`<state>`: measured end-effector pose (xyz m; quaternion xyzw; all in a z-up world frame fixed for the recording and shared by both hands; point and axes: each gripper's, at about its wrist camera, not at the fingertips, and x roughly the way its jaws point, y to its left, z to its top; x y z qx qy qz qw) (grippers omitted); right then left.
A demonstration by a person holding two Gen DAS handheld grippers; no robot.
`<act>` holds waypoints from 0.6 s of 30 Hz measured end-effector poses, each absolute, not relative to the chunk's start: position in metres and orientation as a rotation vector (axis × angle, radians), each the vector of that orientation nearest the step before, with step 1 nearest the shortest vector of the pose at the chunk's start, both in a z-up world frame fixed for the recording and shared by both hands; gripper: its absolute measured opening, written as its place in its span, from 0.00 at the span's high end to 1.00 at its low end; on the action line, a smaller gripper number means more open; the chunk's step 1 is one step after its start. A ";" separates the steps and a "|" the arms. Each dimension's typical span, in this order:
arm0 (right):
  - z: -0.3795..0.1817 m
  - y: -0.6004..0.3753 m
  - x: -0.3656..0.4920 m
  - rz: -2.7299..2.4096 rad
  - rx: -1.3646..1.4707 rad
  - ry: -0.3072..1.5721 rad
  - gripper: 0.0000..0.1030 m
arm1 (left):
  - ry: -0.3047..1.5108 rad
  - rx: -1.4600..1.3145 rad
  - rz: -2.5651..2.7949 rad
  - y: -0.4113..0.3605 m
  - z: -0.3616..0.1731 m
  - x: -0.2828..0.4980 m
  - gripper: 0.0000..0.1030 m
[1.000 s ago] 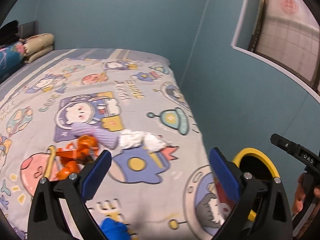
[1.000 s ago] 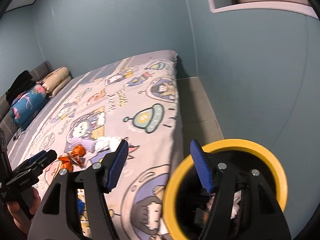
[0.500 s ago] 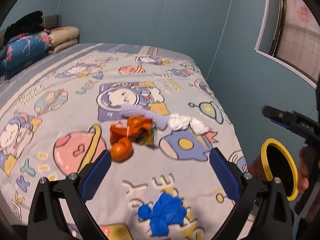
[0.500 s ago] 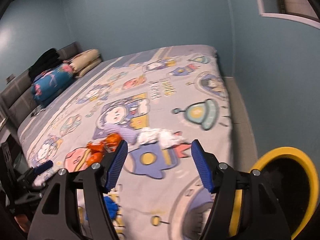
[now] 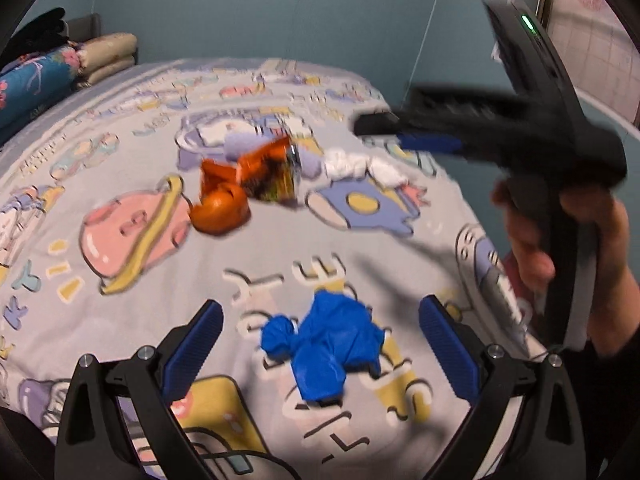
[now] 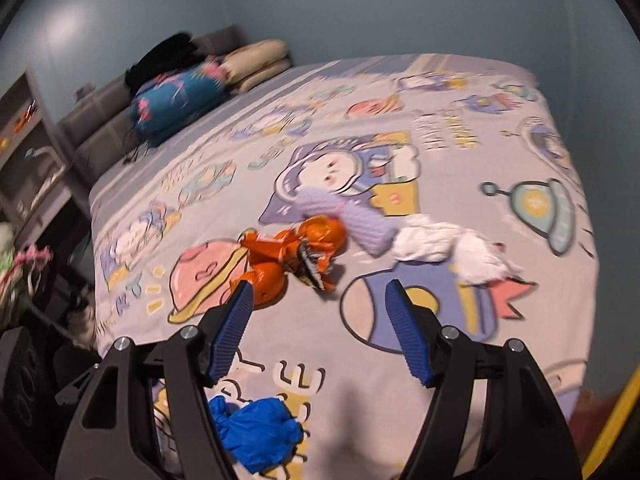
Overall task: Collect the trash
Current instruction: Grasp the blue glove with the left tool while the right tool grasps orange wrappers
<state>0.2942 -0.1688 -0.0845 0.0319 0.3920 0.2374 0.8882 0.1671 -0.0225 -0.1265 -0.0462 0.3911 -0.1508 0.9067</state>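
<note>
Trash lies on the cartoon-print bed sheet (image 5: 120,280). A crumpled blue glove (image 5: 326,346) lies just beyond my open, empty left gripper (image 5: 320,344); it also shows in the right wrist view (image 6: 260,434). Orange wrappers (image 5: 240,186) (image 6: 296,254), a lilac sock (image 6: 348,220) and white tissue (image 5: 364,168) (image 6: 448,246) lie further in. My right gripper (image 6: 320,326) is open and empty, above the sheet just short of the orange wrappers. It crosses the left wrist view, blurred (image 5: 404,132).
Pillows (image 6: 180,96) and a grey headboard (image 6: 96,132) are at the bed's far end. Shelves (image 6: 28,152) stand to the left. A yellow bin rim (image 6: 612,428) shows at the lower right. Blue walls surround the bed.
Both grippers have swung from the yellow bin towards the trash on the bed. The blue glove is now between the left fingers' line; the right gripper has moved in over the sheet.
</note>
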 end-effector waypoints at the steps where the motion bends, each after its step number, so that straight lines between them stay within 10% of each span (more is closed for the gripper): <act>1: -0.091 -0.163 0.300 0.526 0.054 0.834 0.37 | 0.825 -0.092 -0.316 -0.024 -0.133 0.169 0.08; 18: -0.128 -0.119 0.365 0.625 -0.031 0.894 0.55 | 0.925 0.024 -0.349 -0.048 -0.180 0.183 0.35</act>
